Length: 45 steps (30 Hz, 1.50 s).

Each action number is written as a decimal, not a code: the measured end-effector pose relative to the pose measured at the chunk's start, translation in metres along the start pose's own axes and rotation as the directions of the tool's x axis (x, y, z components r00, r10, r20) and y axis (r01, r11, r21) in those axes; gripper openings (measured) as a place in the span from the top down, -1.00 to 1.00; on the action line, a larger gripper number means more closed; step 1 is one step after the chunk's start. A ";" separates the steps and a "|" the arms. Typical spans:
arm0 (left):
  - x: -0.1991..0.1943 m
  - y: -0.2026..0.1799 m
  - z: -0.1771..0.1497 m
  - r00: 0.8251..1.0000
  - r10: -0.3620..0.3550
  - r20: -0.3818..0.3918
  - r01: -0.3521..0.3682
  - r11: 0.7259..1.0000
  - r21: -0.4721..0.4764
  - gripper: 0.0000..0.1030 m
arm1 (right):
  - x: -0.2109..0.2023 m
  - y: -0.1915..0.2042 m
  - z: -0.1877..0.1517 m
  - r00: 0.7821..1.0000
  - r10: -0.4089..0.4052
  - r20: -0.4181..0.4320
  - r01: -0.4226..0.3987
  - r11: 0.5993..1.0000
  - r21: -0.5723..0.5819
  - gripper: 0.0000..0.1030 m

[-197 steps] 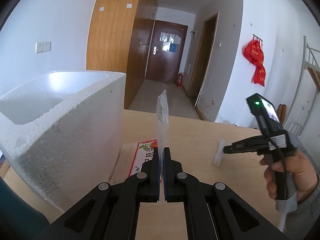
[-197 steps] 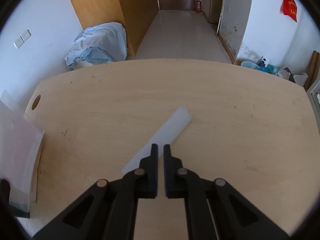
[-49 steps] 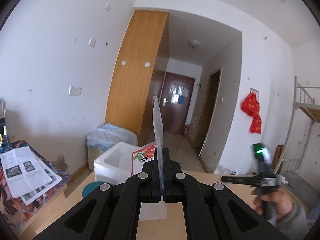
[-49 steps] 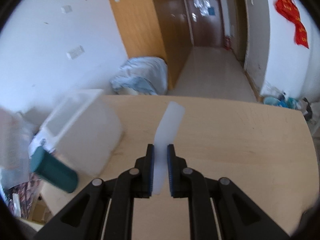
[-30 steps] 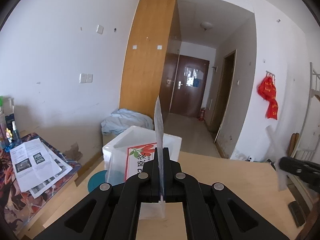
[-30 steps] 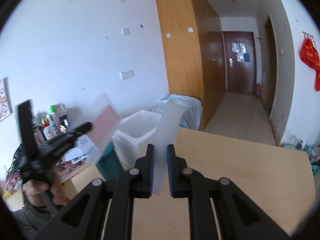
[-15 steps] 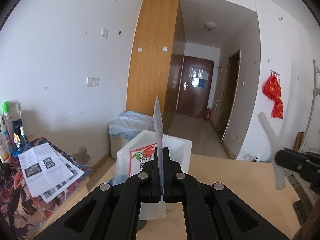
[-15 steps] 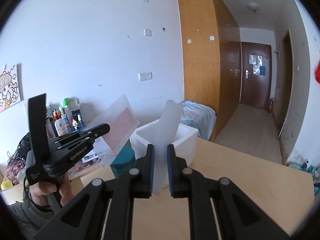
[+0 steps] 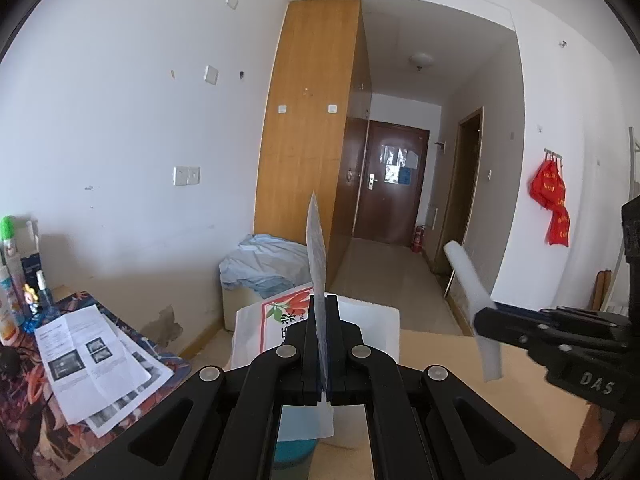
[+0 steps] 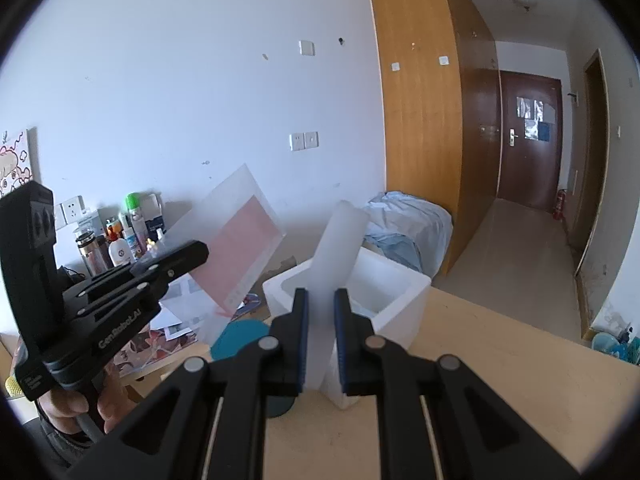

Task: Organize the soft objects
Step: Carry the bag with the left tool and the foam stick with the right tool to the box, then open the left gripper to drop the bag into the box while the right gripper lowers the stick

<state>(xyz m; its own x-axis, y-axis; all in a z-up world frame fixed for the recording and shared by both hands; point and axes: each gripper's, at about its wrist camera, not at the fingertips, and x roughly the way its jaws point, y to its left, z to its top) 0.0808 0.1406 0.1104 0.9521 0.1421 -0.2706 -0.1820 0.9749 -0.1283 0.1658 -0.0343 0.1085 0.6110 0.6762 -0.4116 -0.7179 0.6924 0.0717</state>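
Observation:
My left gripper (image 9: 321, 344) is shut on a thin clear plastic bag with a red print (image 9: 317, 248), held edge-on and upright above the table; it shows flat in the right wrist view (image 10: 240, 240). My right gripper (image 10: 320, 340) is shut on a white foam strip (image 10: 340, 240) that stands upright; it also shows in the left wrist view (image 9: 468, 284). An open white foam box (image 10: 404, 300) stands on the wooden table's left end, just beyond both grippers (image 9: 384, 320).
A teal round object (image 10: 236, 340) sits beside the box at the table's left edge. A side table with papers (image 9: 84, 352) and bottles (image 10: 128, 236) lies to the left. The wooden table (image 10: 520, 360) stretches right. A hallway and door lie behind.
Both grippers have drawn closer to the foam box and to each other, still holding the bag and the strip. The box looks larger in the right wrist view.

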 end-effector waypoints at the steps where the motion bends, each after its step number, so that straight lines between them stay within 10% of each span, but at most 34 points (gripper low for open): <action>1: 0.006 0.001 0.002 1.000 -0.009 -0.004 0.009 1.000 -0.005 1.00 | 0.005 -0.002 0.001 1.000 0.001 -0.006 -0.001 1.000 0.002 0.70; 27: 0.144 -0.016 0.006 0.987 -0.079 -0.139 0.083 0.996 0.023 1.00 | 0.042 -0.038 0.012 0.999 0.009 -0.049 -0.005 0.996 0.084 0.70; 45: 0.201 -0.021 -0.007 0.935 -0.149 -0.322 0.137 0.989 -0.059 1.00 | 0.041 -0.050 0.016 0.999 0.030 -0.043 -0.025 0.993 0.118 0.71</action>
<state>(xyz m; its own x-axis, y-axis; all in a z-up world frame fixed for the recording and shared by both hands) 0.2745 0.1480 0.0524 0.8385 -0.0675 -0.5408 -0.0635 0.9734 -0.2200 0.2317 -0.0370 0.1027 0.5743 0.6851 -0.4481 -0.6886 0.7003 0.1882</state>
